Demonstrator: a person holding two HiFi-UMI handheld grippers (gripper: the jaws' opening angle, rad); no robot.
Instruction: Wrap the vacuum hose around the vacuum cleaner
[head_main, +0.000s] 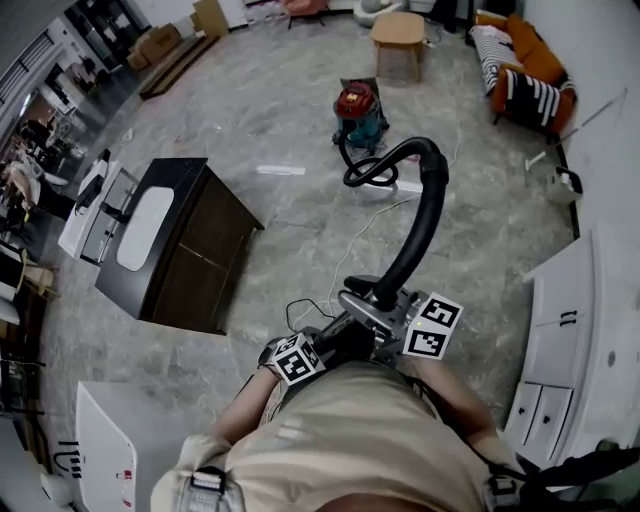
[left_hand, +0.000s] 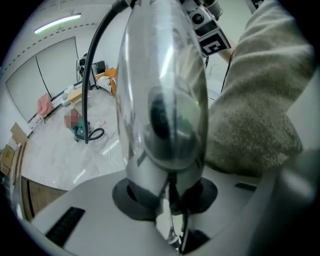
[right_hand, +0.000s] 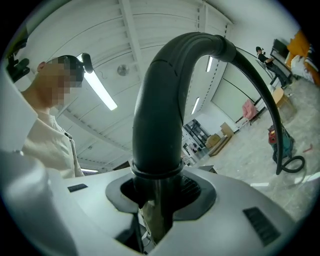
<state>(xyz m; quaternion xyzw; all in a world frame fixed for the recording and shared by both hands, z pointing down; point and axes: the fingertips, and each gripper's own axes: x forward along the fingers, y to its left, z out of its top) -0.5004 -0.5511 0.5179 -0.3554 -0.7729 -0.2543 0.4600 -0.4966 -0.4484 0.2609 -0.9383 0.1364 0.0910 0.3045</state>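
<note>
None of the hose (head_main: 425, 215) is wrapped yet; the vacuum cleaner (head_main: 358, 115) stands well apart. The left gripper (left_hand: 167, 200) pinches its clear tube (left_hand: 165, 100), the right gripper (right_hand: 155, 200) its black bend (right_hand: 160, 110)

We hold both grippers side by side: left gripper (head_main: 340, 336) angled steeply downward, jaws clamped on a metal tube (left_hand: 165, 100); right gripper (head_main: 388, 303) roughly level, jaws clamped on the black hose end (right_hand: 160, 115).

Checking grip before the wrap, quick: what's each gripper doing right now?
Left gripper: closed on the shiny tube.
Right gripper: closed on the black hose bend.
</note>
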